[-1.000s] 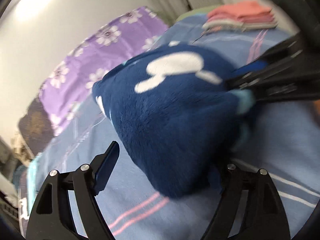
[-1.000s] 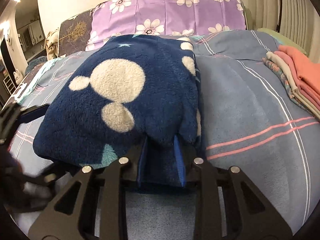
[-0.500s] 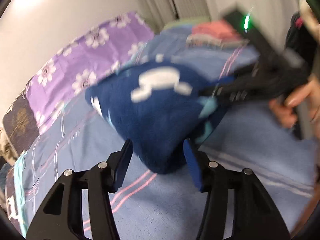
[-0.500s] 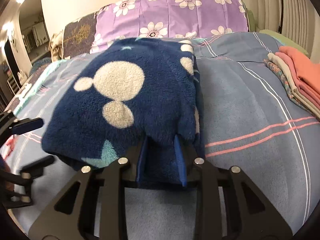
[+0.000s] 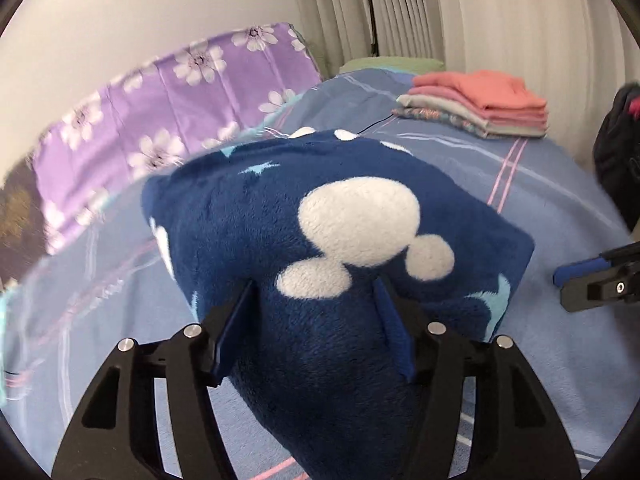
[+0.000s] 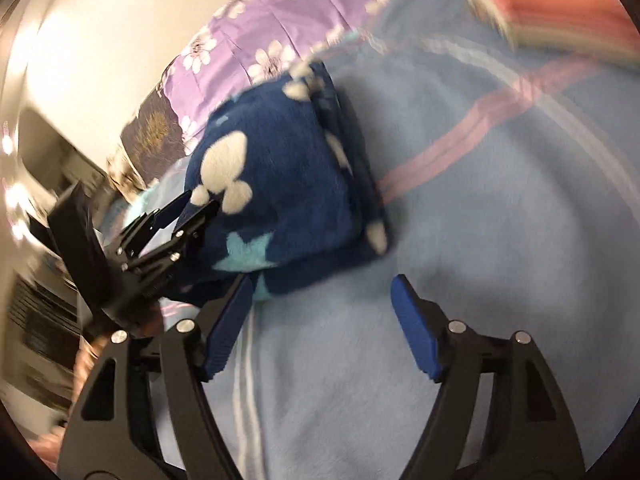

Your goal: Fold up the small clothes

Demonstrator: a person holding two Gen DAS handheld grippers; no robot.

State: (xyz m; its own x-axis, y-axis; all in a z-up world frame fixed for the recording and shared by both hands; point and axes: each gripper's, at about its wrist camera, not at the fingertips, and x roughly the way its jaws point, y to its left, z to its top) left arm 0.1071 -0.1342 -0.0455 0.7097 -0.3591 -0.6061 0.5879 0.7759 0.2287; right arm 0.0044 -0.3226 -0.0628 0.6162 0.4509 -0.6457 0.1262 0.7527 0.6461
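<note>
- Left gripper (image 5: 316,320) clamps the folded navy fleece (image 5: 340,216), jaws just eased wider.
- Right gripper (image 6: 324,320) just sprang wide, empty over the blue bedspread (image 6: 500,220).

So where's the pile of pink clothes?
In the left wrist view the stack of folded clothes sits at the upper right, on the far side of the blue striped bedspread, beyond the navy fleece garment, near the curtains.

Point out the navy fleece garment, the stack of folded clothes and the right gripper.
navy fleece garment (image 5: 360,216), left wrist view, on the big white patch on its top face.
stack of folded clothes (image 5: 492,92), left wrist view, on the coral top piece.
right gripper (image 6: 322,328), right wrist view, midway between its blue fingertips.
</note>
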